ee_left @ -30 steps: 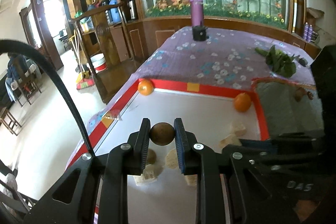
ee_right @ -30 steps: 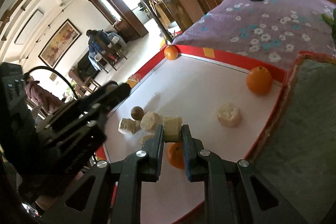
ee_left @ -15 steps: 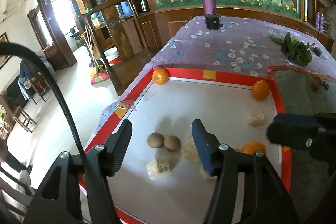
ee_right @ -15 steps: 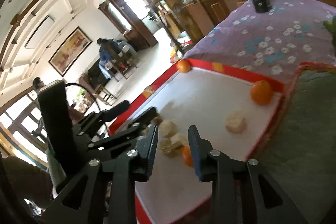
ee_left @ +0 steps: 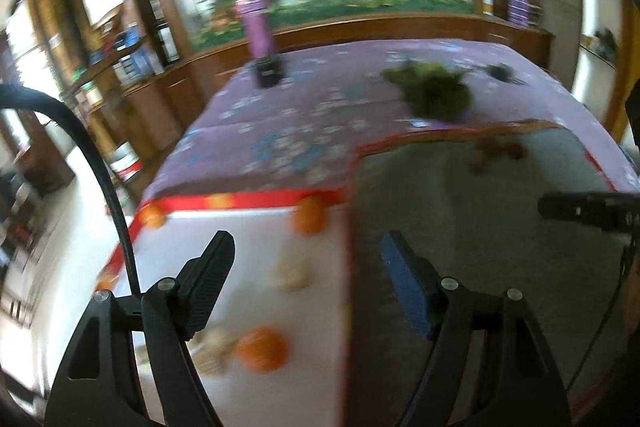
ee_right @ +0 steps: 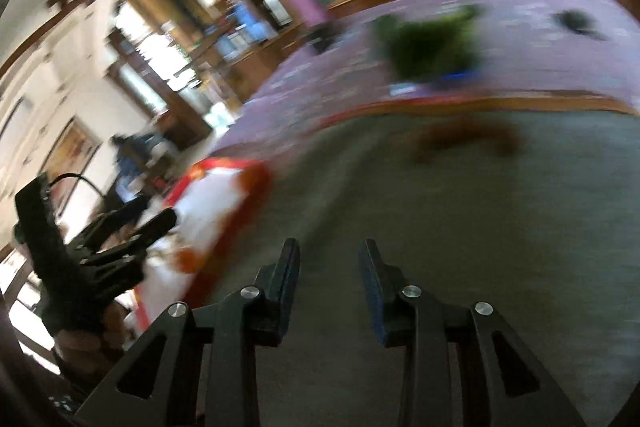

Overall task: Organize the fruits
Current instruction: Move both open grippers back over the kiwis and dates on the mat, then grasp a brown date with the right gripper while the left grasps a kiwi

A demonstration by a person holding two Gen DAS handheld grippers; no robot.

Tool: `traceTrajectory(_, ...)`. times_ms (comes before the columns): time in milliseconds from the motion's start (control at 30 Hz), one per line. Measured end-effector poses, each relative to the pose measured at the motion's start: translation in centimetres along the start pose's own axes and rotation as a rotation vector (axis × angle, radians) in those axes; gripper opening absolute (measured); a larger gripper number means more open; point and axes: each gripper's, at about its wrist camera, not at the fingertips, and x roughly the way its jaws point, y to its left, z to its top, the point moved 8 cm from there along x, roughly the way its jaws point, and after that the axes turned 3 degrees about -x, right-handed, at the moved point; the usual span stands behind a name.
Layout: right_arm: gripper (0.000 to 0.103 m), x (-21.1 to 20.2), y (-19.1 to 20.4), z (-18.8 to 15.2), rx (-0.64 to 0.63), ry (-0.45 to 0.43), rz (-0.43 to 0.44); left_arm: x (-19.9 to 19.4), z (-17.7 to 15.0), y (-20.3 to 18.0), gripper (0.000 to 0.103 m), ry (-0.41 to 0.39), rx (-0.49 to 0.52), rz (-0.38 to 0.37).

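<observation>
Both views are blurred by motion. My left gripper (ee_left: 307, 247) hangs over the seam between the white red-rimmed tray (ee_left: 248, 203) and the grey mat (ee_left: 460, 227); its jaws are opening with nothing between them. On the tray lie oranges (ee_left: 308, 219) (ee_left: 262, 349) (ee_left: 152, 217) and pale fruit pieces (ee_left: 290, 273). My right gripper (ee_right: 329, 251) is above the grey mat (ee_right: 480, 227), jaws opening and empty. Small brown fruits (ee_right: 460, 139) (ee_left: 496, 149) sit near the mat's far edge. The tray (ee_right: 212, 195) is off to its left.
A bunch of green leaves (ee_left: 432, 91) and a purple bottle (ee_left: 258, 23) stand on the flowered purple cloth behind the mat. In the right wrist view the left gripper (ee_right: 120, 247) and a hand are at the lower left. Shelves and floor lie beyond the table's left edge.
The left gripper let go of a brown round fruit and the right let go of a pale piece, both on the tray. Both opened and swung right toward the grey mat.
</observation>
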Motion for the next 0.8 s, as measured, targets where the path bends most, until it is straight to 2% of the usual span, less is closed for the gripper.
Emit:
traceTrajectory(133,0.036,-2.7,-5.6,1.3,0.046,-0.027,-0.100,1.7,2.1,-4.4,0.076,0.030,0.049,-0.075)
traceTrajectory(267,0.036,-2.8,-8.5,3.2,0.055,-0.032,-0.130,2.9,3.1,-7.6,0.076,0.049,0.101,-0.096)
traceTrajectory(433,0.036,0.2,-8.7,4.7,0.025,0.009,-0.136,4.0,3.6,-8.5,0.076,0.070,0.122,-0.086)
traceTrajectory(633,0.036,4.0,-8.5,5.5,-0.025,0.056,-0.216,4.8,3.4,-9.0,0.076,0.101,0.120,-0.130)
traceTrajectory(733,0.029,5.0,-8.2,5.8,-0.080,0.060,-0.255,5.5,3.4,-9.7,0.076,0.124,0.118,-0.155)
traceTrajectory(800,0.018,5.0,-8.5,5.8,-0.094,0.037,-0.272,6.0,3.3,-10.4,0.076,0.140,0.117,-0.166)
